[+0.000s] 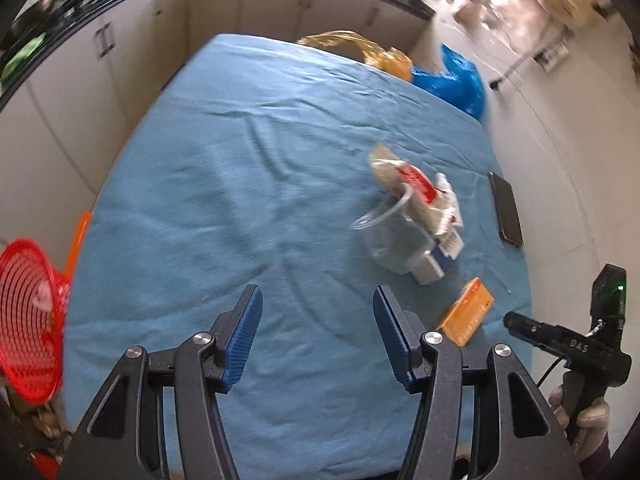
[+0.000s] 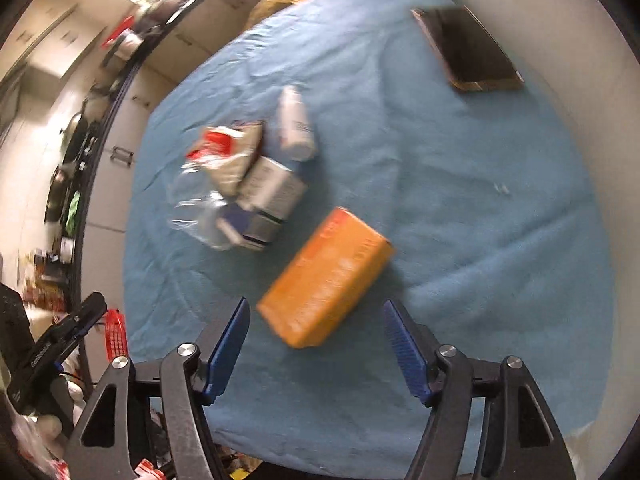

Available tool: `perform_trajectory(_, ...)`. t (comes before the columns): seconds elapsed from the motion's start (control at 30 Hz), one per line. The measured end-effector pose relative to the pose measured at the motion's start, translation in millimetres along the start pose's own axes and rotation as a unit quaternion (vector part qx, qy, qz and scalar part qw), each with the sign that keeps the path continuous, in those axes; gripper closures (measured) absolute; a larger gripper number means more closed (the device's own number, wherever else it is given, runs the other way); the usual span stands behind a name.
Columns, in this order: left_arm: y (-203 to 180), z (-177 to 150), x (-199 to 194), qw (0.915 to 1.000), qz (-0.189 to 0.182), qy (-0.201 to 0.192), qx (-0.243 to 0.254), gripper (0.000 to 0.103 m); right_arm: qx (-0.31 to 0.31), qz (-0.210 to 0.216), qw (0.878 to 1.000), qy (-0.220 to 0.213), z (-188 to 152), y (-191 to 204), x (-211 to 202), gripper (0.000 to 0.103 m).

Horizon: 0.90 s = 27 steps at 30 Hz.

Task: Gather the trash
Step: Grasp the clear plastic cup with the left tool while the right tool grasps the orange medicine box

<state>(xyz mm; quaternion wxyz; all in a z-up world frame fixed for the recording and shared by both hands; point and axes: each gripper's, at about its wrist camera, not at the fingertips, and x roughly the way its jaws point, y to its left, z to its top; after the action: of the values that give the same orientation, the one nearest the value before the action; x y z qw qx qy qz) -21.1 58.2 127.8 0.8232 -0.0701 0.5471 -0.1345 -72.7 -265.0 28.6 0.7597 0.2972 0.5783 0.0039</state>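
Lower centre of each wrist view, the left claw (image 1: pixel 318 336) and right claw (image 2: pixel 316 350) stand released and empty. The orange box (image 2: pixel 326 278) lies just beyond the right one, probably next. Farther up-left, wrappers, cartons and a clear cup (image 2: pixel 196 208) heap together on the blue-covered desk (image 2: pixel 480 200); blur hides their labels. A red basket (image 1: pixel 28 320) is cut off at left.

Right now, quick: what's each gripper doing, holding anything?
Left gripper: open, nothing between its fingers, only blue cloth below.
Right gripper: open, empty; the orange box lies just ahead, untouched.
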Motion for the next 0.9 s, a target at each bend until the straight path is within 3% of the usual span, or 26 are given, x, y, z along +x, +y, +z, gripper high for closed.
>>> perform_trajectory(0.17,-29.7,13.2,9.7,0.9996,-0.001,0.003,0.027,0.045,0.039,0.017,0.999,0.025,-0.8,-23.8,14.8,0.028)
perform_trajectory(0.33,-44.9,27.2,21.3,0.9992,0.002,0.008,0.039,0.043,0.040,0.023,0.998,0.032,5.4,-22.2,28.3,0.027)
perform_trajectory(0.7,-70.6,64.4,80.1,0.9954,0.020,0.038,0.086,0.043,0.000,-0.048,0.998,0.032,19.0,16.3,65.8,0.026)
perform_trajectory(0.9,-74.6,66.8,109.5,0.9934,-0.003,0.075,0.086,0.045,-0.039,-0.094,0.994,0.033,14.2,41.6,83.0,0.020)
